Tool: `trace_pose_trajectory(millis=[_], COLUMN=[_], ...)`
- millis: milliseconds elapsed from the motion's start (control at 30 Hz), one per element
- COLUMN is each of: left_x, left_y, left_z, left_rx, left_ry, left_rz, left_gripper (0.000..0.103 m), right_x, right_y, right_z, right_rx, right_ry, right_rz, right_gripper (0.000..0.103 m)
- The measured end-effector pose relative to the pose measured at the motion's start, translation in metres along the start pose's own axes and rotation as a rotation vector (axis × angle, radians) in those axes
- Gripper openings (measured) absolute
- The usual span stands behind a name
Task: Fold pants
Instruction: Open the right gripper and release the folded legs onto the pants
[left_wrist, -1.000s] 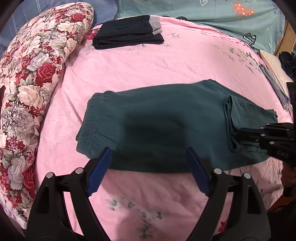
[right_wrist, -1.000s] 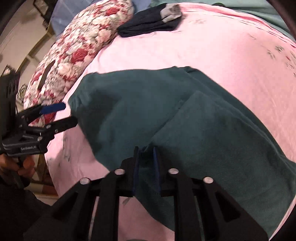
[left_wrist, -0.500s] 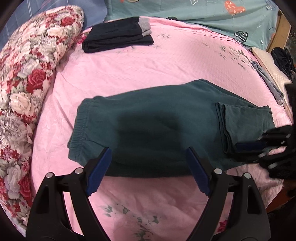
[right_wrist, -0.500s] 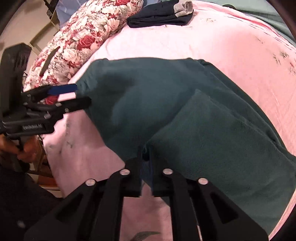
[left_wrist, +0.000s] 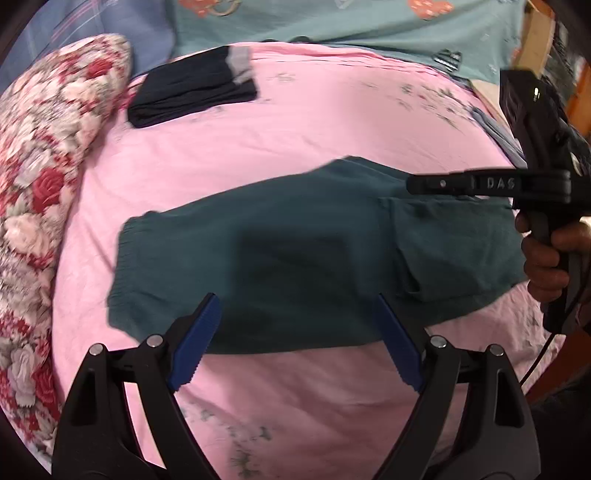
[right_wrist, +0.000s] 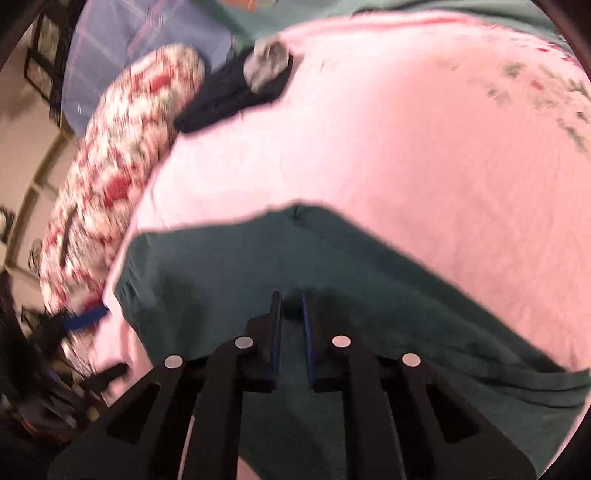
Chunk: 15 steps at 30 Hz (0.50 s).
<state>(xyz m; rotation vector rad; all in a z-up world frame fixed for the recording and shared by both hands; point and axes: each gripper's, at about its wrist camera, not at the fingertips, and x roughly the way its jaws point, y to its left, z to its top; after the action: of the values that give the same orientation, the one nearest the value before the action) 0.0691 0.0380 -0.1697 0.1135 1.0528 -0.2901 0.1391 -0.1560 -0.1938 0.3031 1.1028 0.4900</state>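
Note:
Dark green pants (left_wrist: 303, 266) lie flat on the pink bedsheet (left_wrist: 332, 125), waistband to the left, the leg end folded over at the right (left_wrist: 450, 251). My left gripper (left_wrist: 295, 332) is open and empty, hovering at the near edge of the pants. My right gripper (left_wrist: 410, 184) shows side-on above the folded leg end. In the right wrist view the right gripper (right_wrist: 291, 310) is nearly closed, with a narrow gap between the fingers, above the pants (right_wrist: 369, 295); nothing is visibly held.
A folded black garment with a grey band (left_wrist: 195, 88) lies at the far side of the bed. A floral pillow (left_wrist: 40, 177) runs along the left. A teal patterned cover (left_wrist: 351, 22) lies behind. The bed edge is at the right.
My right gripper has let go of the folded leg end and risen above the pants. My left gripper stays open and has shifted a little; the views are motion-blurred.

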Motion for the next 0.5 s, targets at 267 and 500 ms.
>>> trace_pose_trajectory(millis=[267,500], left_x=[-0.003,0.005], left_y=[-0.023,0.006], left_z=[0.005,0.002], left_rx=[0.066,-0.021], left_ry=[-0.016,0.029], left_rz=[-0.024,0.031], left_gripper=[0.086,0.088], right_x=[0.019,-0.019], right_y=[0.002,0.013], right_z=[-0.023,-0.041], right_rx=[-0.047,-0.059], right_ry=[0.100,0.023], right_rz=[-0.020,-0.142], right_gripper=[0.016,0.040])
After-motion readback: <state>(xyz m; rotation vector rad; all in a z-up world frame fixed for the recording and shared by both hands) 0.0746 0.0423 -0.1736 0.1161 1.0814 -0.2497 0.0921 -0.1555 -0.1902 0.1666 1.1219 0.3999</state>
